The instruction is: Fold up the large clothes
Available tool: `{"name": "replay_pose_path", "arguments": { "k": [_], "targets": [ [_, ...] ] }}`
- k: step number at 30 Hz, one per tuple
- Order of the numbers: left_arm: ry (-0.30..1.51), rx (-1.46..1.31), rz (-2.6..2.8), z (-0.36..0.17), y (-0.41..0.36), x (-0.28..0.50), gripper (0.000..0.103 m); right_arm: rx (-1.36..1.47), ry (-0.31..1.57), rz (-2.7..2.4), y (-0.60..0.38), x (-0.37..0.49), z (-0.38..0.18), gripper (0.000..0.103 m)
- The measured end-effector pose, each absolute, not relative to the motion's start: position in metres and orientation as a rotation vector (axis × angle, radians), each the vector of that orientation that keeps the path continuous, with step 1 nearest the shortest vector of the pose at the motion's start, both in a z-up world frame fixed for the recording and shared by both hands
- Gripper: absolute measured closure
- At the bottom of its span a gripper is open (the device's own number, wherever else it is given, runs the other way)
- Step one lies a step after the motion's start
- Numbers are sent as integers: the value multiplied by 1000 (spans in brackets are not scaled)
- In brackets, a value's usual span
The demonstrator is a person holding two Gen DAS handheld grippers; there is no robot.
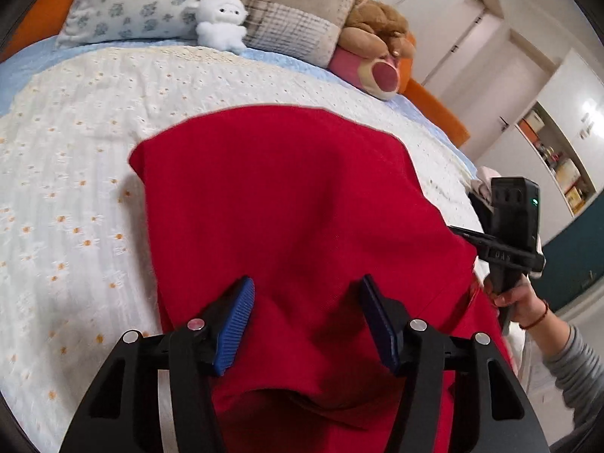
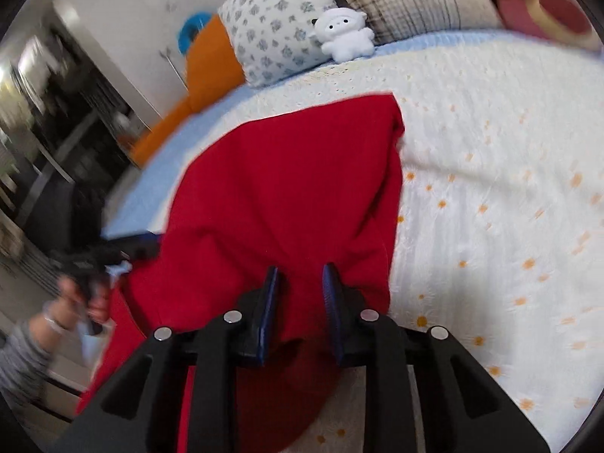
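A large red garment [image 1: 283,188] lies spread on the bed's white flowered cover [image 1: 75,188], its near edge bunched toward me. My left gripper [image 1: 306,283] stands open over that near part, with red cloth lying between the blue pads [image 1: 234,324] and their faces bare. At the garment's right edge, a hand holds my right gripper [image 1: 458,231]. In the right wrist view my right gripper [image 2: 301,270] has its pads close together on a raised fold of the red garment [image 2: 287,173]. My left gripper [image 2: 139,244] shows blurred at the cloth's left edge.
At the head of the bed lean a flowered pillow [image 1: 136,3], a patchwork cushion [image 1: 294,11], a white plush toy [image 1: 222,20] and a brown and pink plush [image 1: 377,49]. An orange bed frame [image 1: 438,113] edges the bed. Shelves [image 1: 558,158] and doors stand at the right.
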State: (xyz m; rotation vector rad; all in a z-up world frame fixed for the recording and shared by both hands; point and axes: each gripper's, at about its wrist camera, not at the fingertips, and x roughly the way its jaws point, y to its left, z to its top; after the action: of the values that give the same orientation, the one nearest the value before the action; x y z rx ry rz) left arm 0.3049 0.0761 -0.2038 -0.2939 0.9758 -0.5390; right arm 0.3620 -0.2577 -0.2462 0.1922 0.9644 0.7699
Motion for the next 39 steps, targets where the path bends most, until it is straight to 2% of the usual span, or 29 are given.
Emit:
{"name": "replay_pose_path", "arguments": {
  "k": [3,4,6,10,14,21,22,24,25,26,30,33,35,39],
  "targets": [
    [887,-238,-508,-174,71,275,38,143,903,757,-256,343,-218,66],
    [875,-202,-490,-168,66,265,35,116,868,751,-256,331,-208,60],
    [849,-127,-433,-161,53,243,35,68,834,748,-254,315,-200,56],
    [885,-86,-349,-178,40,228,38,-105,815,715,-223,290,-207,56],
    [942,-180,-337,-213,50,241,38,-168,848,652,-204,292,-234,56],
    [929,-176,-313,-210,50,239,37,-249,787,583,-190,283,-246,54],
    [934,-194,-298,-205,51,237,36,-260,775,561,-190,279,-244,51],
    [938,-229,-281,-196,55,227,25,-293,759,516,-191,268,-235,39],
    [949,-246,-270,-191,58,217,22,-296,759,520,-192,261,-231,24],
    [968,-254,-271,-187,61,206,22,-296,763,545,-194,251,-225,15],
    [1067,-295,-282,-177,76,153,22,-352,749,591,-203,198,-199,15],
    [1110,-339,-298,-175,91,113,20,-278,777,653,-223,161,-178,11],
    [1146,-365,-311,-179,100,86,20,-137,860,721,-243,142,-172,9],
    [1186,-419,-342,-196,109,54,20,127,1031,792,-272,126,-189,9]
  ]
}}
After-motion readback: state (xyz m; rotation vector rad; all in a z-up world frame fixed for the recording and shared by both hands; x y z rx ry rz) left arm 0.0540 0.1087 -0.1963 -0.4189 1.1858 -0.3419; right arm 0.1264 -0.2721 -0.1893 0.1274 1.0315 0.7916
